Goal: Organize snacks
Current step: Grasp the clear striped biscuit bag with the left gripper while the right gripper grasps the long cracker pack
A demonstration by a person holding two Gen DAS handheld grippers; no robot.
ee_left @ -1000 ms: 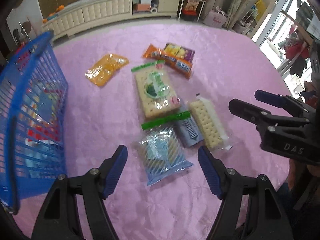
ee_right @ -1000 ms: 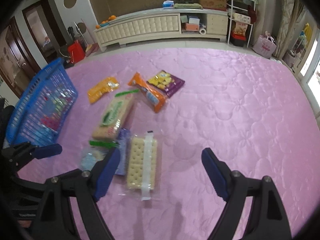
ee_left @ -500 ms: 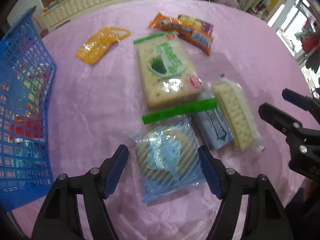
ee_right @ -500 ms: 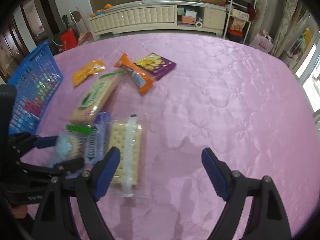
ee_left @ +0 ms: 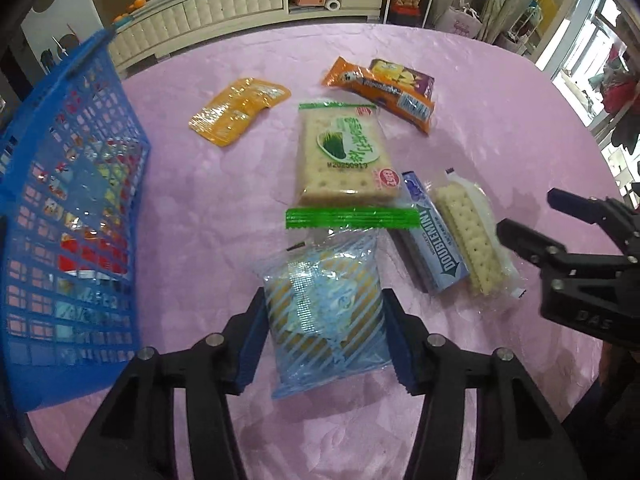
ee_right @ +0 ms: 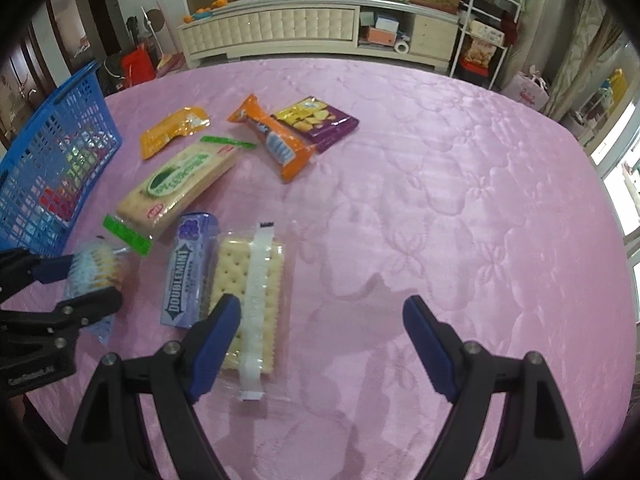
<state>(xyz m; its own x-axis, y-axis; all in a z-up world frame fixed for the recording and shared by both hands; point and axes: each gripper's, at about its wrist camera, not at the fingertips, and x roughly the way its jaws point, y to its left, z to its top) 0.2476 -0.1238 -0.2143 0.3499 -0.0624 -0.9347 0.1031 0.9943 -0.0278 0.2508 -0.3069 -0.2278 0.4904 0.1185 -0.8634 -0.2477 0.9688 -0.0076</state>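
My left gripper [ee_left: 324,336] is shut on a blue striped snack packet [ee_left: 324,304], its pads against both sides; the packet also shows in the right wrist view [ee_right: 94,270]. My right gripper [ee_right: 320,344] is open and empty above the cloth, its left pad over a clear cracker pack [ee_right: 250,292]. A Doublemint gum pack [ee_left: 434,240] lies beside the crackers. A green-label cracker pack [ee_left: 342,156], an orange pouch [ee_left: 238,110], an orange bar [ee_left: 384,92] and a purple-yellow pack [ee_left: 404,76] lie farther off.
A blue plastic basket [ee_left: 68,208] with several snacks inside stands at the left on the pink quilted cloth [ee_right: 440,200]. A white cabinet [ee_right: 280,32] and shelves stand beyond the table. The cloth's right half holds nothing.
My left gripper moved forward and closed its jaws onto the blue striped packet. My right gripper shifted slightly left over the cracker pack, still open.
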